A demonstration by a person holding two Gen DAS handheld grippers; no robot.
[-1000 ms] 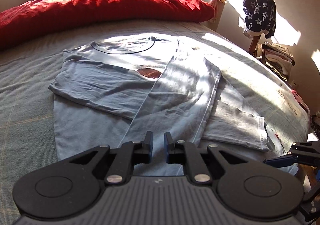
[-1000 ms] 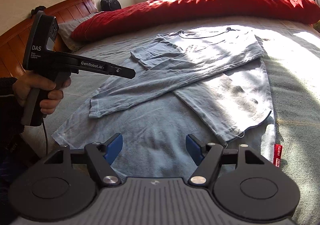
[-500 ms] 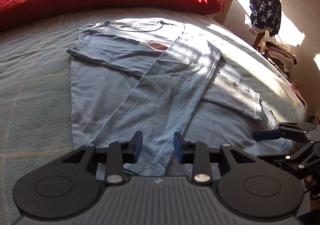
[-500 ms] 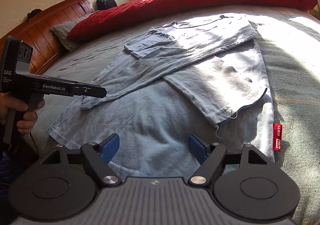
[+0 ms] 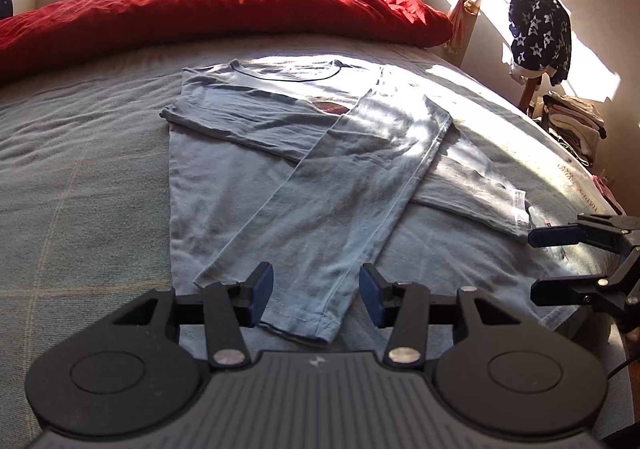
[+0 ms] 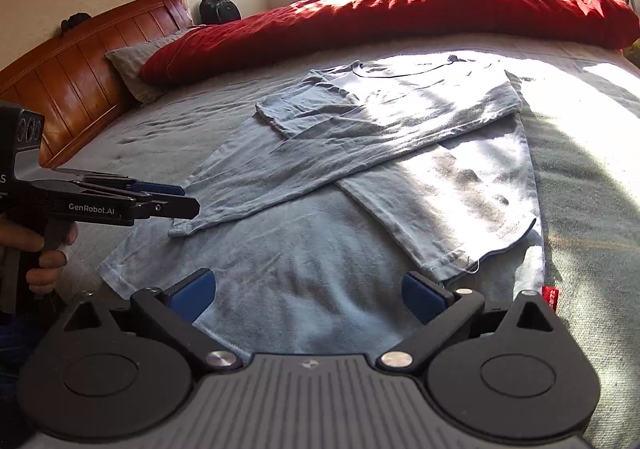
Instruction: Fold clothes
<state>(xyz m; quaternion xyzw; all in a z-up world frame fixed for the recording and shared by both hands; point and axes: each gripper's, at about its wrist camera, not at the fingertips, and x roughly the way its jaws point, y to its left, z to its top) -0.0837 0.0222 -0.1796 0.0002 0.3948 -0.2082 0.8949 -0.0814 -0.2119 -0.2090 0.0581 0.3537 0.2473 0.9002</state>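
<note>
A light blue long-sleeved shirt lies flat on the bed, collar at the far end, both sleeves folded across the body; it also shows in the right wrist view. My left gripper is open and empty, just above the cuff of one sleeve near the hem. My right gripper is open and empty over the hem, beside the other sleeve's cuff. Each gripper shows in the other's view: the right, the left.
A red duvet lies across the far side of the grey bed cover. A wooden headboard stands at the left. A chair with a star-patterned garment and stacked clothes stands beside the bed.
My left gripper has opened and drawn back toward the hem, letting go of the sleeve it was over. My right gripper stayed open and shifted slightly toward the hem.
</note>
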